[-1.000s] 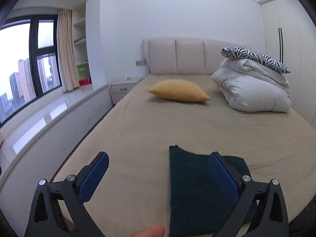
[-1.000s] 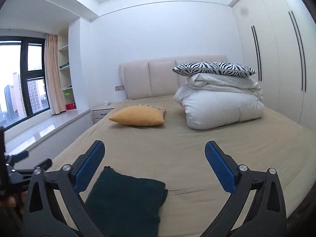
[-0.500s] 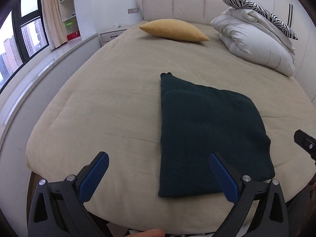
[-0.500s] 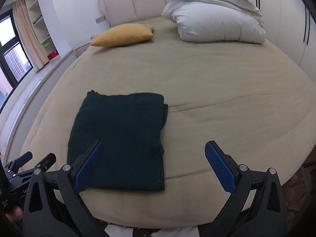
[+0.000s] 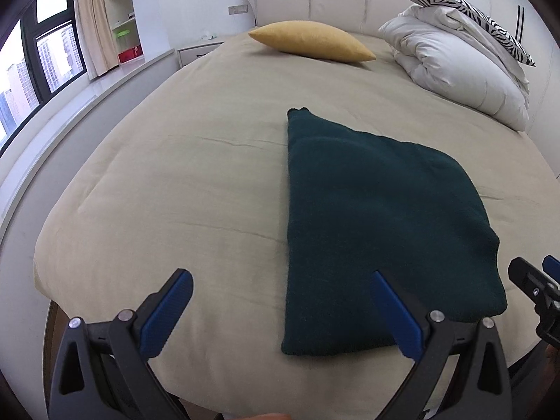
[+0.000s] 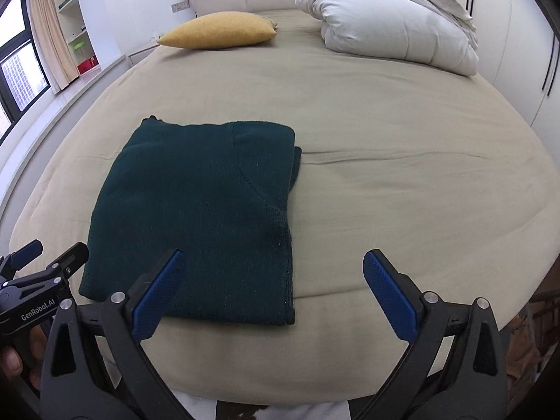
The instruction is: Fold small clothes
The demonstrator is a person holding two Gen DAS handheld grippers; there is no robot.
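Nearest, my left gripper (image 5: 280, 309) and right gripper (image 6: 273, 288) both hang with jaws spread wide and empty, above the foot of the bed (image 6: 402, 133). Just beyond them lies the one task item, a dark green garment (image 6: 196, 217), already doubled into a thick rectangle near the bed's foot edge, left of centre in the right wrist view. It looks folded once or more; a further halving appears to be the step in hand. To do it well, I would lower each gripper to one near corner, pinch all layers together, not the top layer alone, then lift both corners evenly and carry them to the far edge, so that the edges meet squarely and the knit does not drag on the sheet. Farther off: one yellow cushion (image 6: 218, 33), one white duvet (image 6: 399, 28) bundled at the head, and one zebra pillow (image 5: 469, 14) on top of it. Count: two grippers, one garment.
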